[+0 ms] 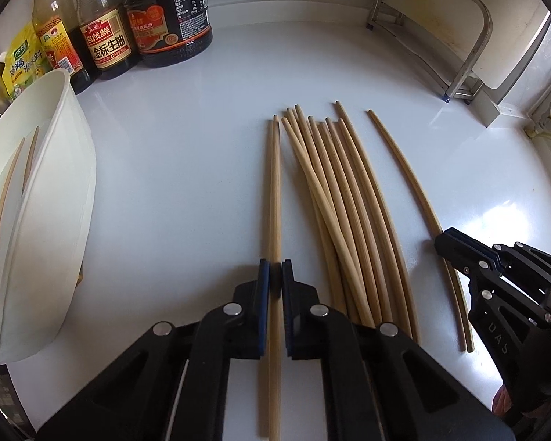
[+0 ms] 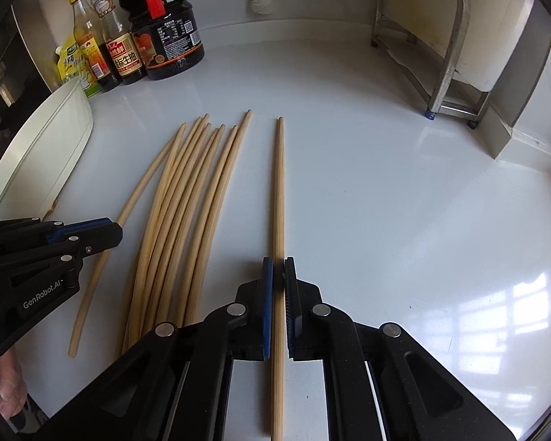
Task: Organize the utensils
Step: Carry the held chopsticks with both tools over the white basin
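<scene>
My left gripper [image 1: 274, 275] clamps two pale wooden chopsticks [image 1: 274, 191]; my right gripper [image 2: 278, 273] clamps another pair [image 2: 278, 191] (pairing them for the white plastic tub [image 1: 55, 191], I judge).

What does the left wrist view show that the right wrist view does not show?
Only the left wrist view shows inside the white container, where two chopsticks already stand. Only the right wrist view shows the person's hand behind the left gripper, and a window reflection on the counter. Both show the loose chopstick pile, the sauce bottles, the metal rack, and each gripper shut on chopsticks: left on a pair, right gripper on its own.
</scene>
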A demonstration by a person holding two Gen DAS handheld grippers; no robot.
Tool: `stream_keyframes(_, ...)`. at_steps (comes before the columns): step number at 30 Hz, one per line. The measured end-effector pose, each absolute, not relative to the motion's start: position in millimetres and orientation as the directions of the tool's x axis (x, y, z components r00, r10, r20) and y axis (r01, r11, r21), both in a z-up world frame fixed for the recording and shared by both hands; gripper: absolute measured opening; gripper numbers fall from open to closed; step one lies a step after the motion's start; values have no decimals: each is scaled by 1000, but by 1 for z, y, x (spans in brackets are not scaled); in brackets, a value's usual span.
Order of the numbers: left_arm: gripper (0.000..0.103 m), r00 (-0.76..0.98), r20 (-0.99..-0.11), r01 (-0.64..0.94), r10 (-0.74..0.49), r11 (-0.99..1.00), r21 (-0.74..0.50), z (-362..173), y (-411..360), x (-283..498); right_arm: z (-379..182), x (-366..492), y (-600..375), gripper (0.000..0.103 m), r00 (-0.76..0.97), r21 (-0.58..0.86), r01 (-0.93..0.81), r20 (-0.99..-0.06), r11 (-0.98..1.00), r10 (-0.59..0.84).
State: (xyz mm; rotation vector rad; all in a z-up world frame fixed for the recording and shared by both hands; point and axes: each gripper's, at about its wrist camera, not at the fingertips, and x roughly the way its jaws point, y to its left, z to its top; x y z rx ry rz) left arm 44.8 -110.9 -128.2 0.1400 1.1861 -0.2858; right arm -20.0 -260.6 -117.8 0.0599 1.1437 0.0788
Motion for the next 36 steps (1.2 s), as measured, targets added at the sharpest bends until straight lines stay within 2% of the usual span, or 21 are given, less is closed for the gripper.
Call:
stream_keyframes(9, 7, 355, -913, 301, -202, 949, -94, -97, -99, 36, -88, -31, -265, 6, 437, 138, 32, -893, 990, 110)
stream_keyframes(20, 7, 459, -842, 305, -284, 940, -150, -22, -36, 33, -17, -13, -198, 6, 528, 194, -45, -828, 980, 188)
stream_keyframes(27, 7, 522, -826, 217, -213, 970, -113, 1, 48, 48, 3, 24, -109, 6, 531, 250, -171, -792, 953, 303)
stream_keyframes(36, 7, 522, -842, 99, -136, 990, -99, -12, 148, 84, -3, 69, 0, 6, 458, 278, -289, -800, 916, 388)
